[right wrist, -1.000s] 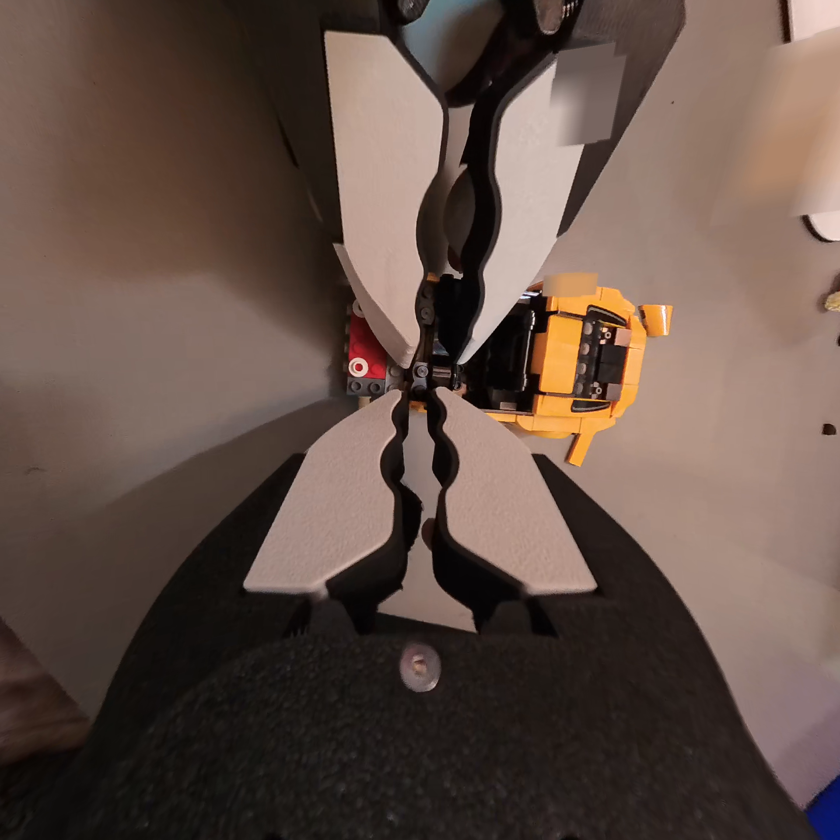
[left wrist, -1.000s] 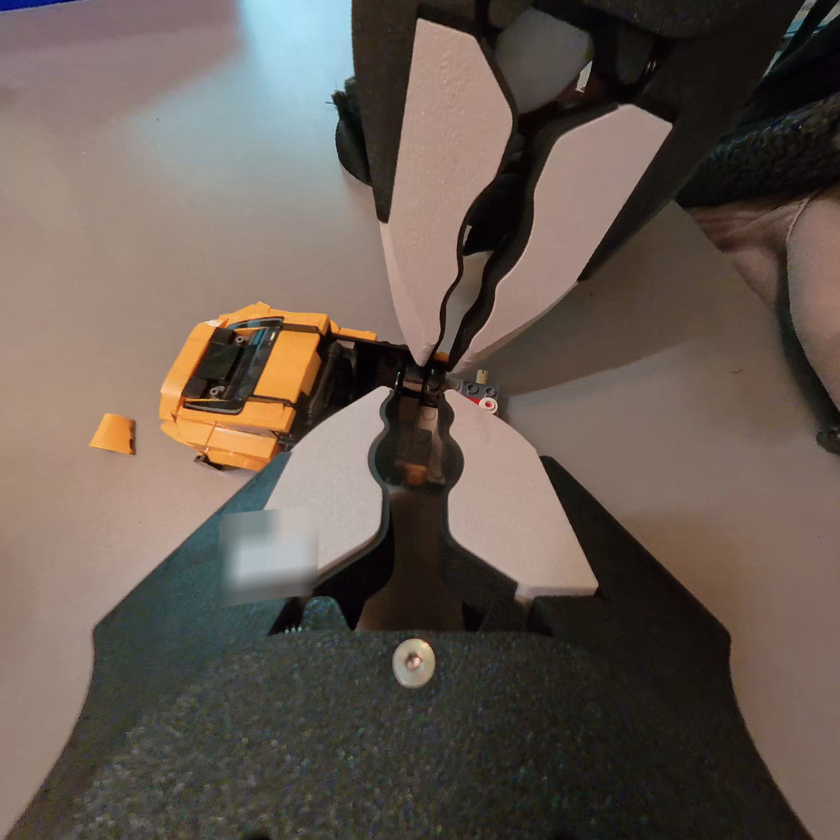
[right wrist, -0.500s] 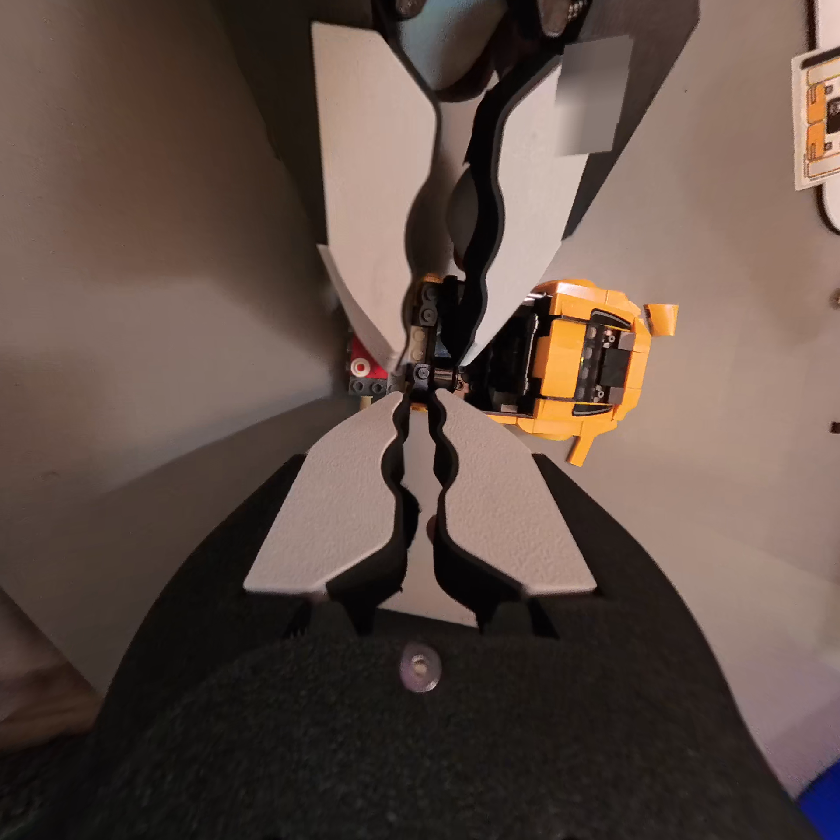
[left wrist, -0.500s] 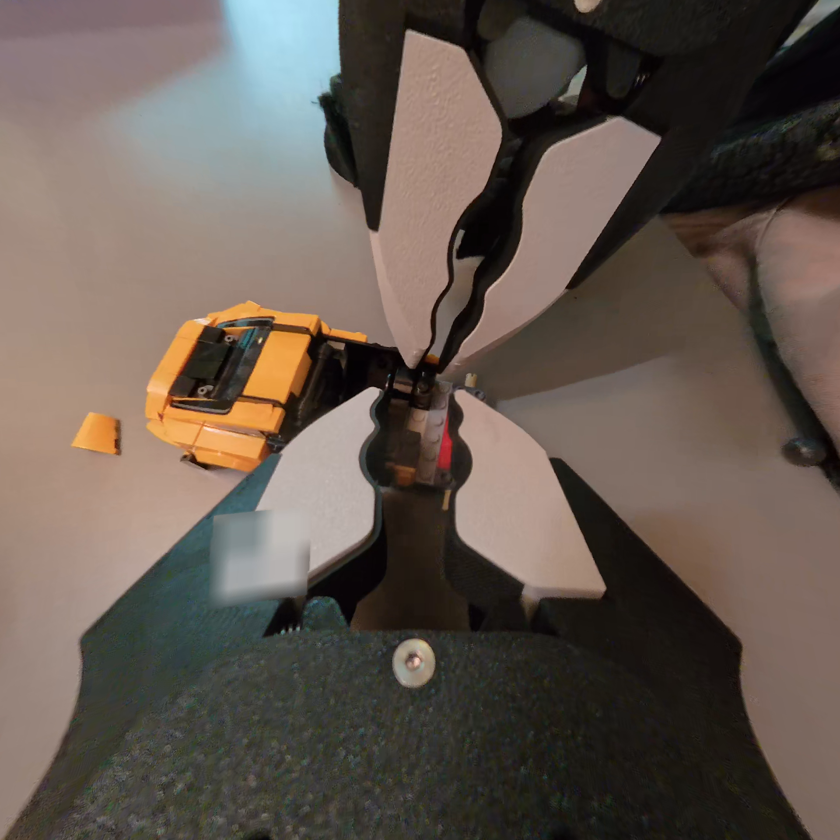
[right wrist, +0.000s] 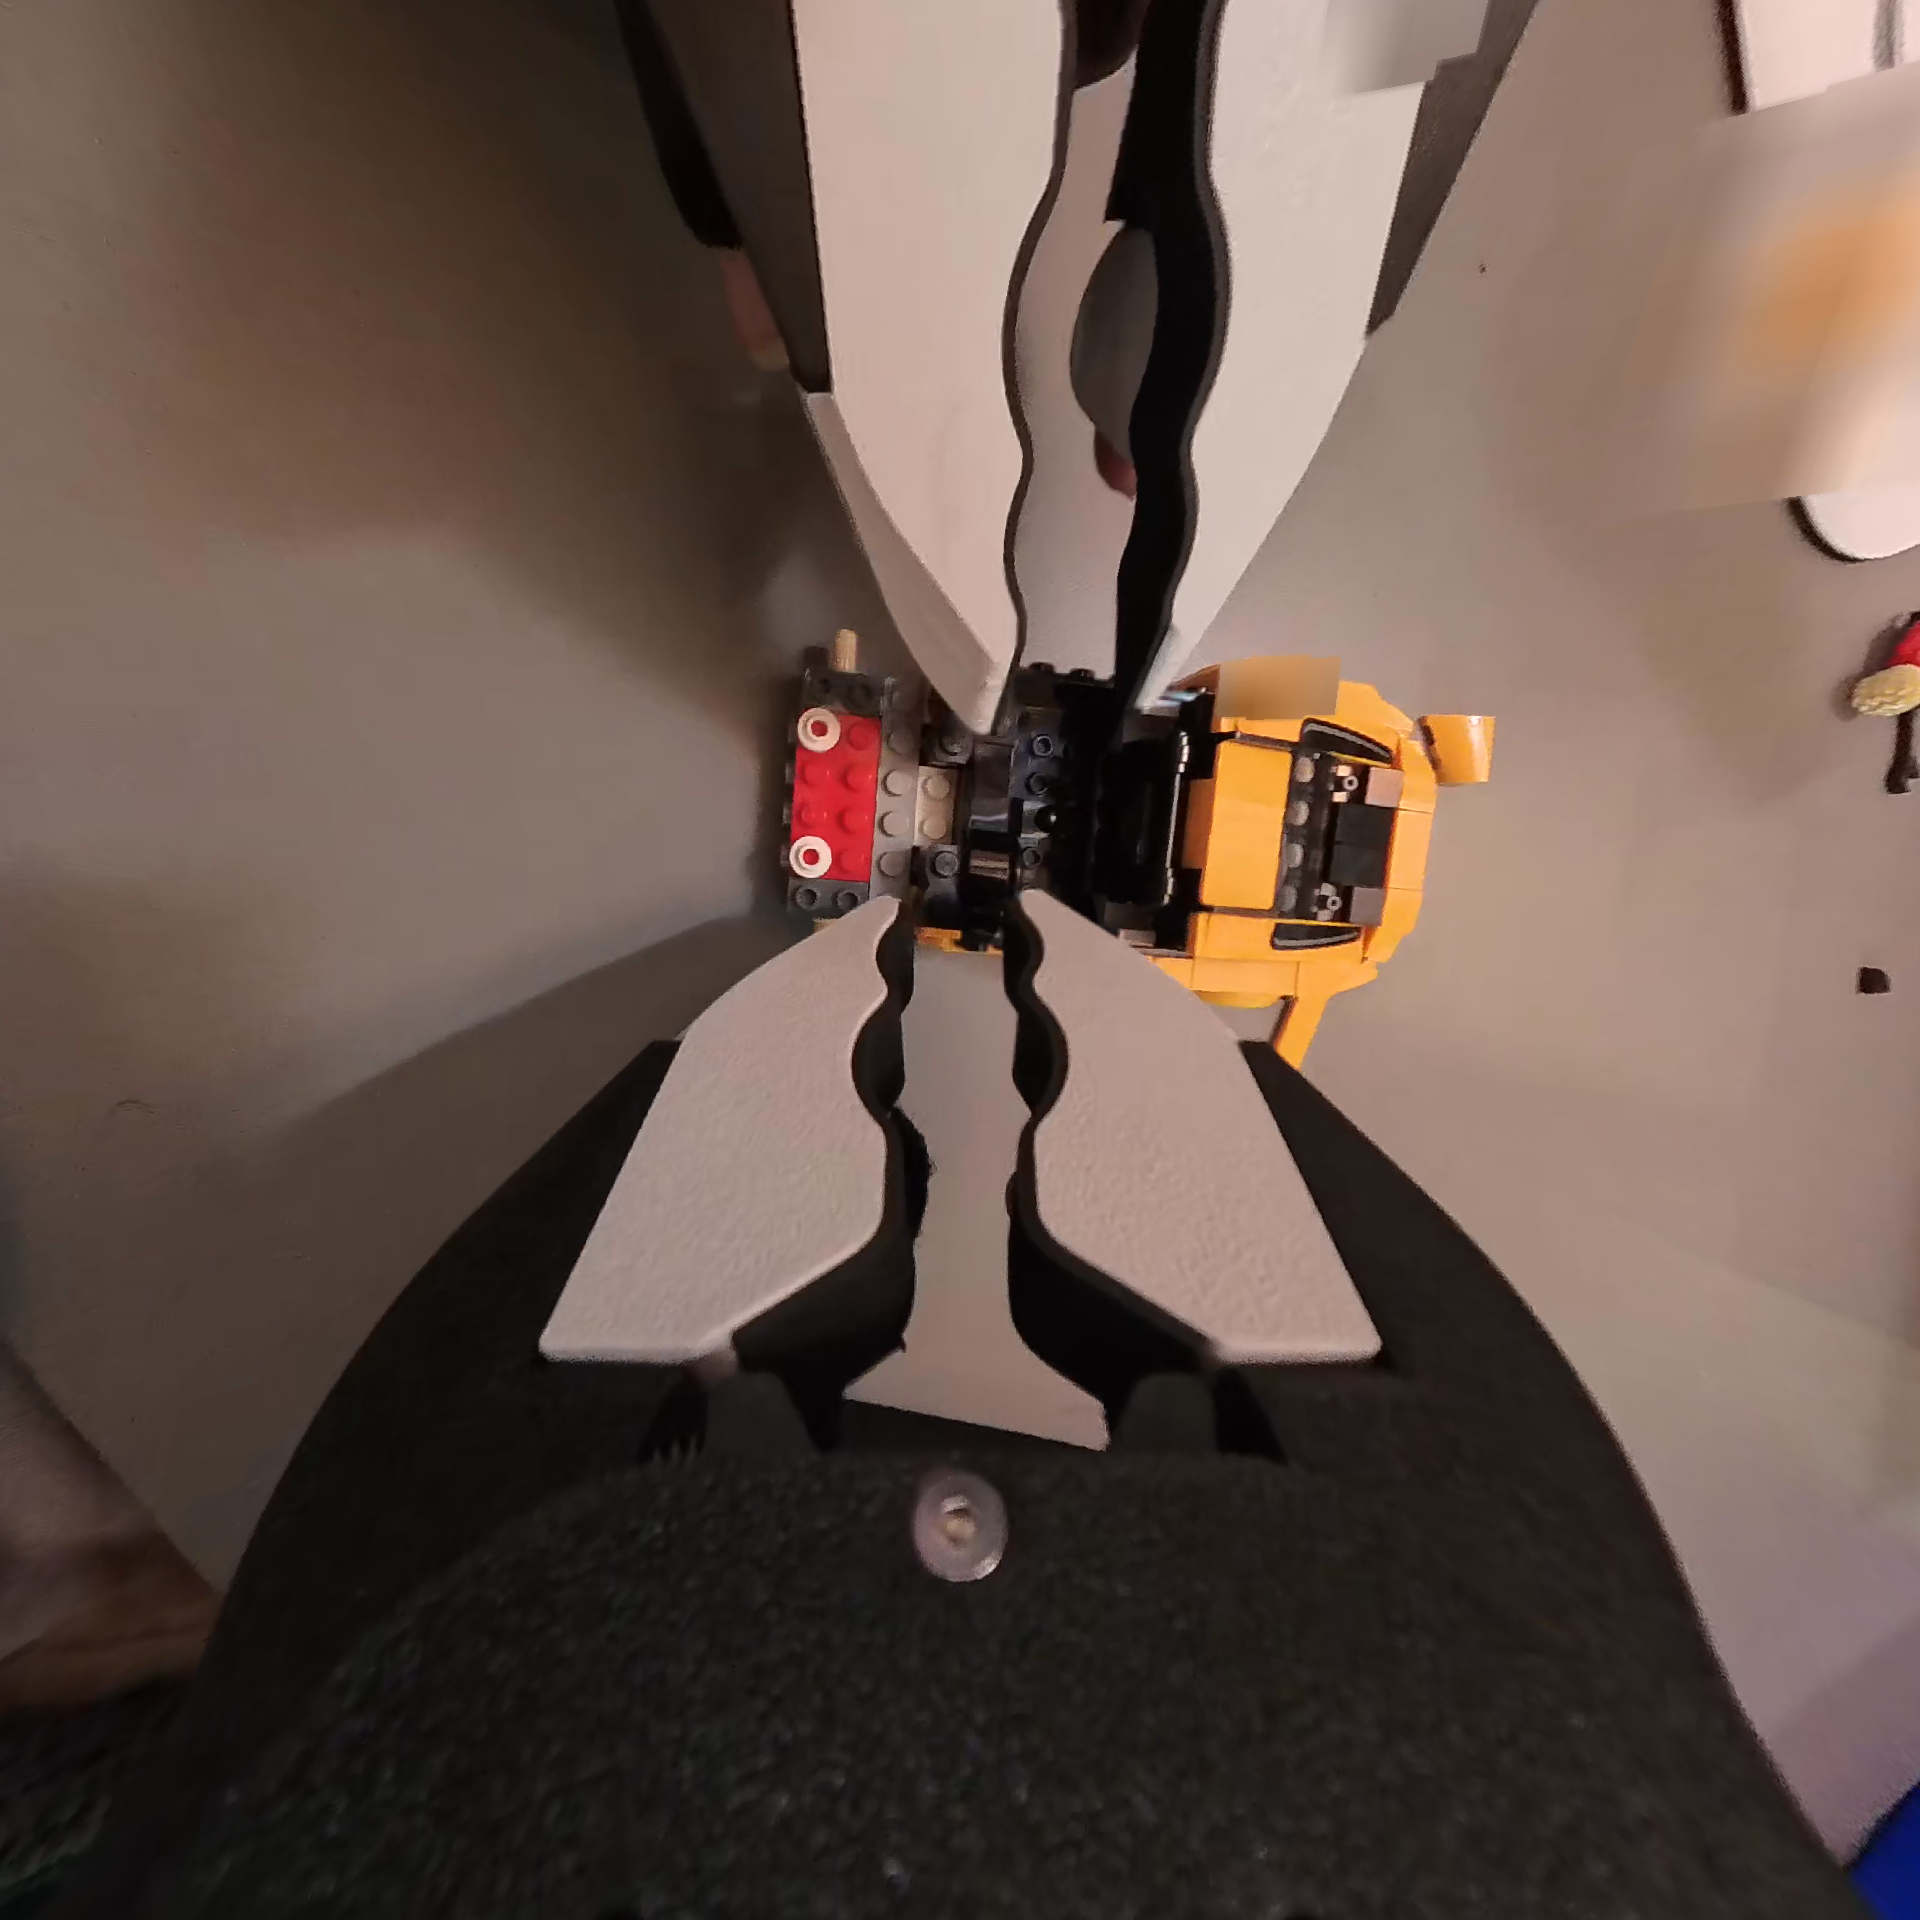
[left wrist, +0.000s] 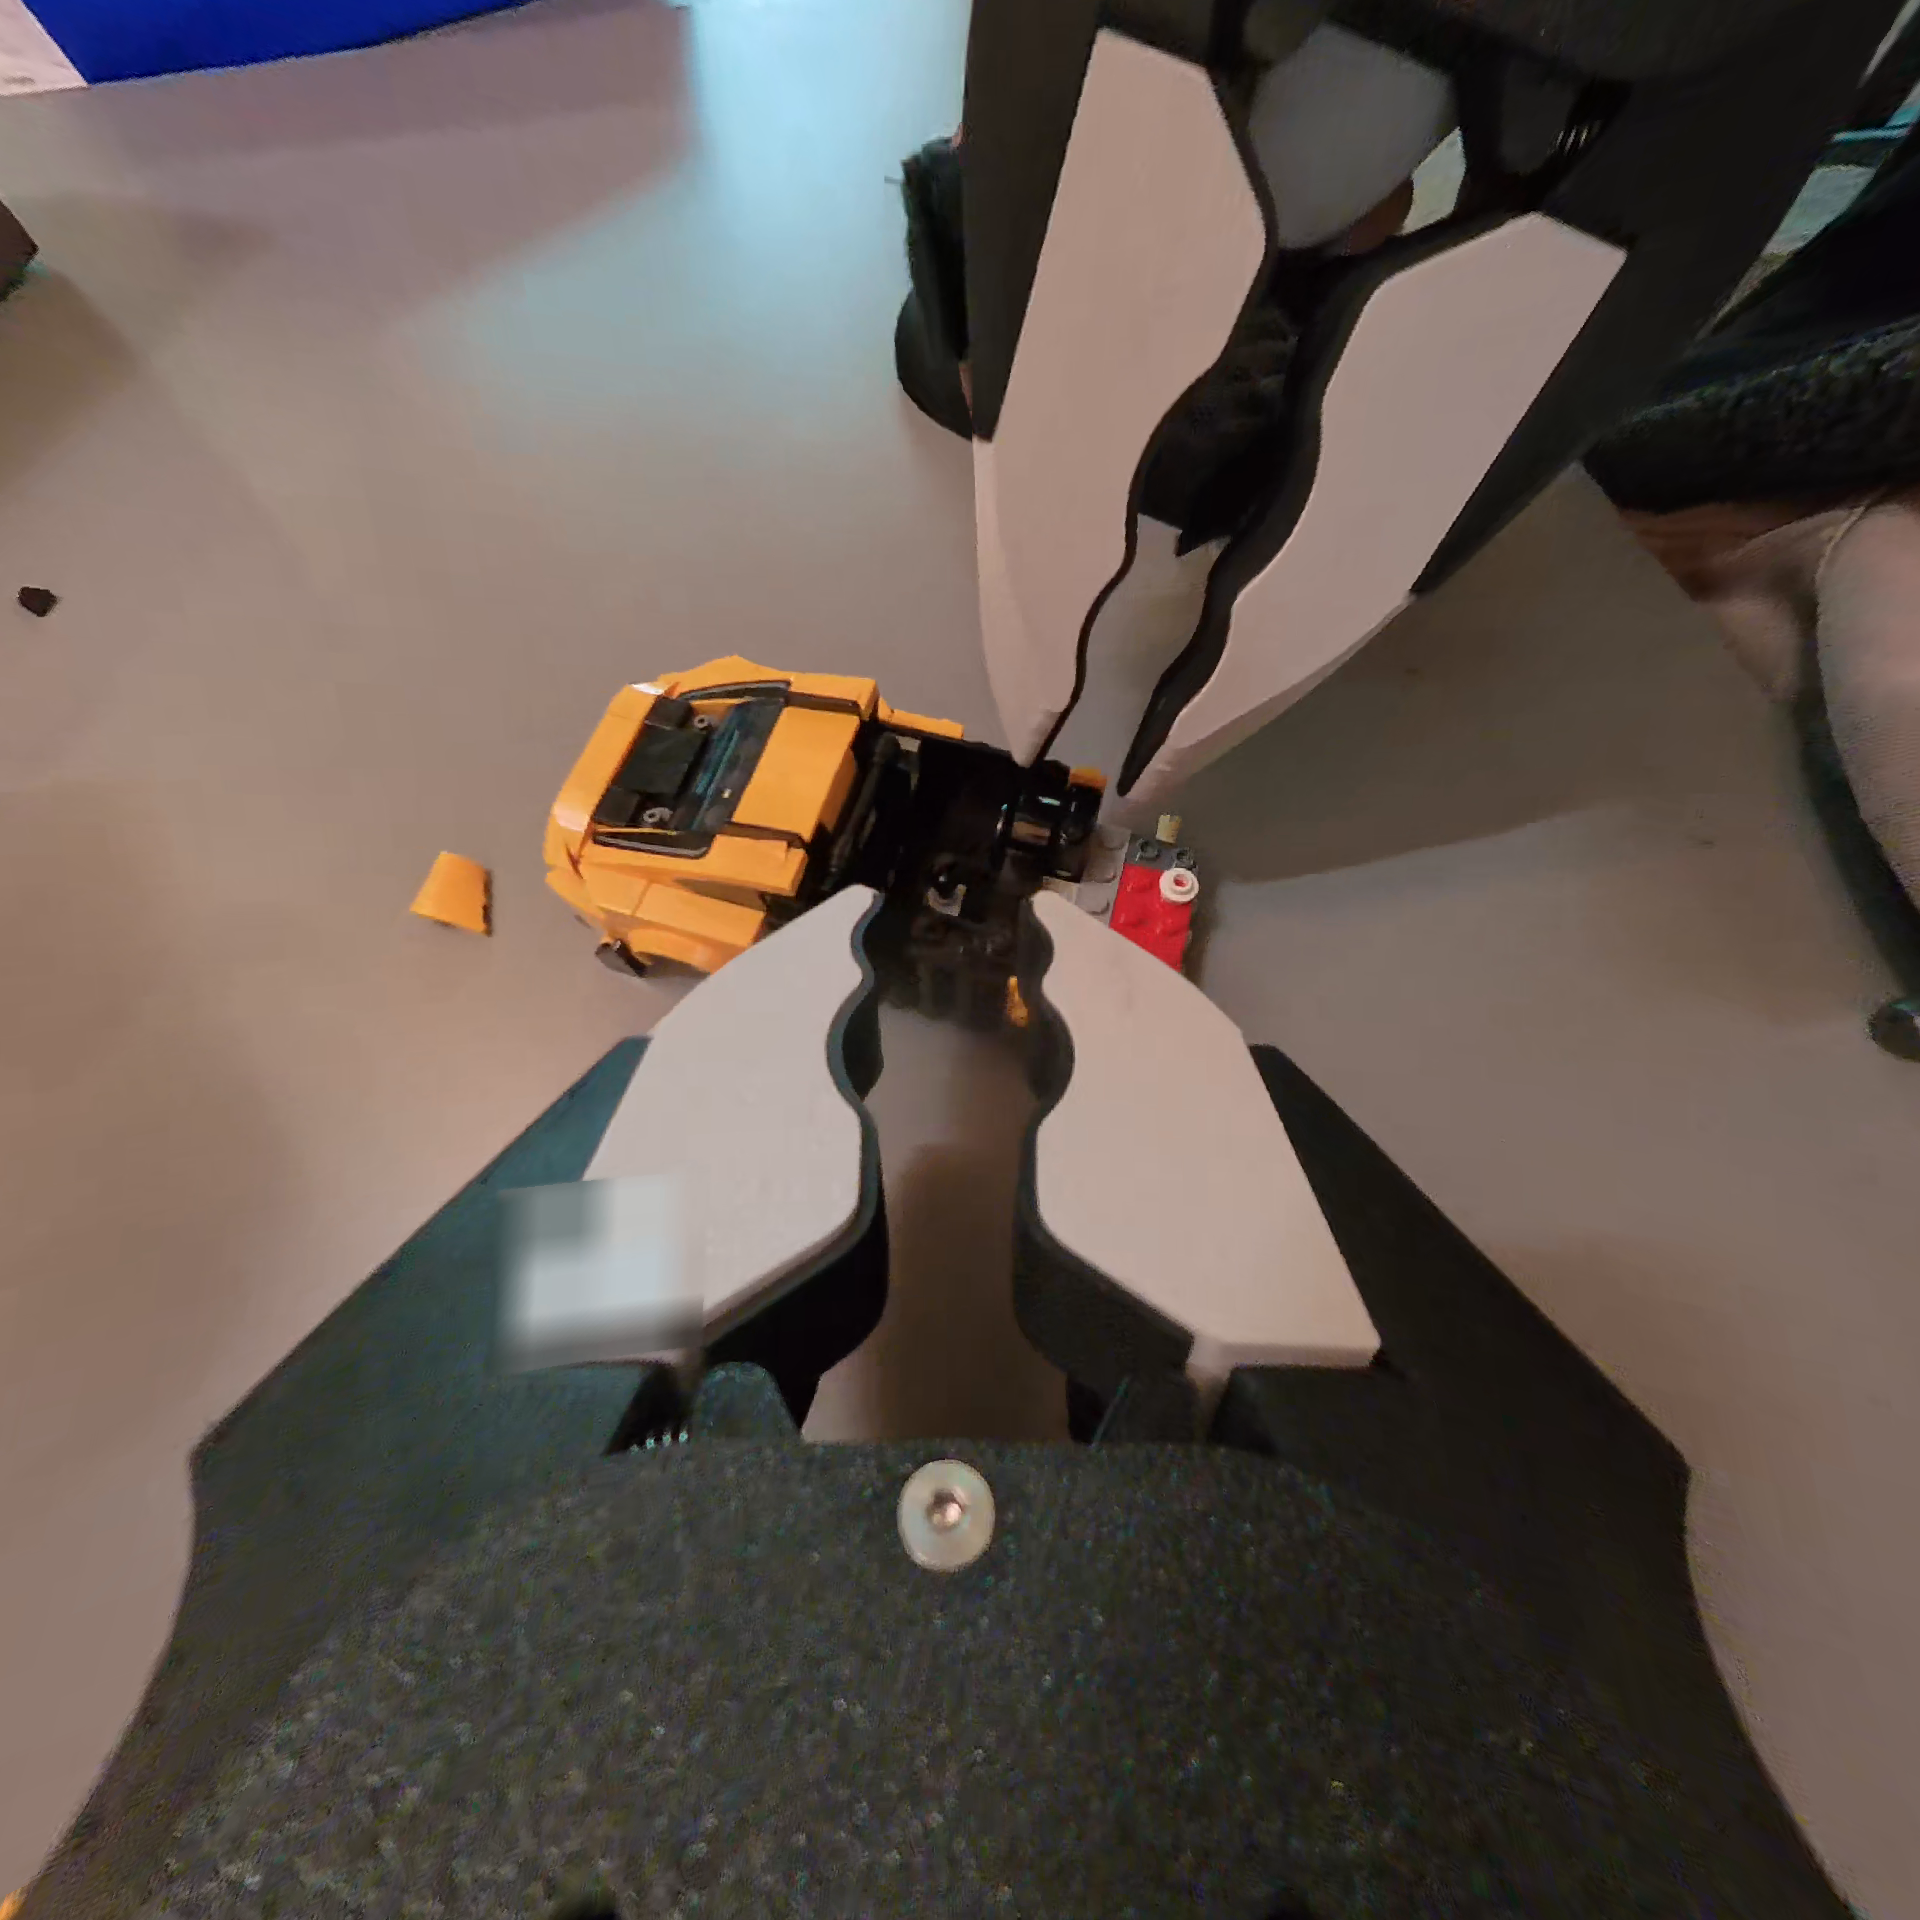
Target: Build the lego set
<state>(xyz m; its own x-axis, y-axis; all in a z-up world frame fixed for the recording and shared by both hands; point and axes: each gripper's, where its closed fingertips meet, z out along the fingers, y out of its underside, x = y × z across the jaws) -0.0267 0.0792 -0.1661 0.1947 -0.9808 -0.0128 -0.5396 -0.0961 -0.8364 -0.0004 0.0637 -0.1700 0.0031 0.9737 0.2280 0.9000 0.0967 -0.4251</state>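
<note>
A partly built toy-brick car (left wrist: 727, 810) lies on the grey surface (left wrist: 312, 468), its orange bodywork with black roof and dark windscreen at one end and an exposed black studded chassis section (right wrist: 1023, 800) in the middle. At the other end sits a red studded plate (right wrist: 836, 805) carrying two white round pieces, framed by grey and black bricks. A loose orange curved piece (left wrist: 452, 894) lies on the surface just beside the orange end, apart from the car, and the tips of the left claw (left wrist: 956, 914) and right claw (right wrist: 956, 920) meet the black middle section from opposite sides.
</note>
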